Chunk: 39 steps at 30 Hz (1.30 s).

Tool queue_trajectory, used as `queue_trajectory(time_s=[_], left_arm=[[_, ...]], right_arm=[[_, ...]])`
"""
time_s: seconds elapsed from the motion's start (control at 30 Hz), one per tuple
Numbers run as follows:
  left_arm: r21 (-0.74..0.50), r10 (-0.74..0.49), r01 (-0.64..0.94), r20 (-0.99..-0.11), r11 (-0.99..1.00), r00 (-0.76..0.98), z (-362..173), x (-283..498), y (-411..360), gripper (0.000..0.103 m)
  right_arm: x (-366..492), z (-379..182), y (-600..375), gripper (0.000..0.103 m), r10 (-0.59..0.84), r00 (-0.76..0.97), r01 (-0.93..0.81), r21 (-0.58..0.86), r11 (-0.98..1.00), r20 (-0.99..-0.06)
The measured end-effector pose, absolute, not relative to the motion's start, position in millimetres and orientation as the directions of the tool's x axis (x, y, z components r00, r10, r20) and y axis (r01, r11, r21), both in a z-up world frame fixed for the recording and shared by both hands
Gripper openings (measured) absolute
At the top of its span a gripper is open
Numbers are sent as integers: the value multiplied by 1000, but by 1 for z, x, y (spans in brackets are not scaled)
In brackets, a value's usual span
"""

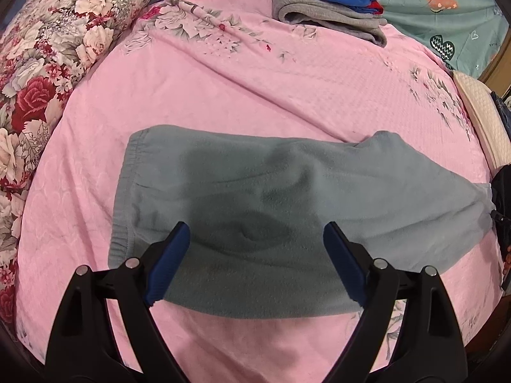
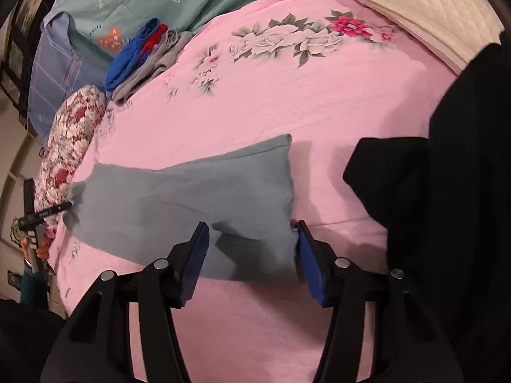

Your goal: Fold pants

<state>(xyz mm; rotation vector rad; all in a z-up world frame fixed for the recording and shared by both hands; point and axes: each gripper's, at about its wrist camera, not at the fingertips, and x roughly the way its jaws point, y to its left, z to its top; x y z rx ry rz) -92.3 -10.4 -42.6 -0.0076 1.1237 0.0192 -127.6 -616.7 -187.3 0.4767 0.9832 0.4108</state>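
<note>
You are holding the left gripper [image 1: 255, 245] over the grey-green pants [image 1: 287, 204], its jaws standing wide and gripping nothing. The pants are lying folded in a long band across the pink bedspread [image 1: 239, 95], waistband toward the floral pillow [image 1: 57, 48]. Your right gripper [image 2: 254, 249] is hovering at the pants' other end [image 2: 198, 207], jaws about half open, straddling the near corner without pinching it. A stack of folded clothes [image 1: 329, 0] is sitting well apart at the far edge.
</note>
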Motion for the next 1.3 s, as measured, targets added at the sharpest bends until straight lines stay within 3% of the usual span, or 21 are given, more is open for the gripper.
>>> queue_trajectory(time_s=[0.17,0.27,0.33,0.67,0.97,1.3], left_arm=[[-20,-7,-25,-903,999,430,-44,-91,-6,87],[-34,-22,-21,-895,999,445,-41,-94,1,87],[-54,-39,-20,-888,998,458,-38,-97,6,87],[-163,-152,28,-824,986,546,-17,-123,39,87],[-216,-208,55,-795,975,570,-12,-141,62,87],[-226,-227,72,-805,972,548,-20,-133,52,87]], right_arm=[[-128,-194,-635,20,547,482,-66,595,801,-684],[-131,-191,-632,15,510,492,-70,552,831,-705],[-131,-187,-629,2,508,493,-74,547,834,-707],[-118,-121,-566,1,482,489,-151,473,868,-727],[-84,-65,-408,1,589,383,-422,432,797,-712],[-79,-56,-411,1,556,433,-357,431,829,-710]])
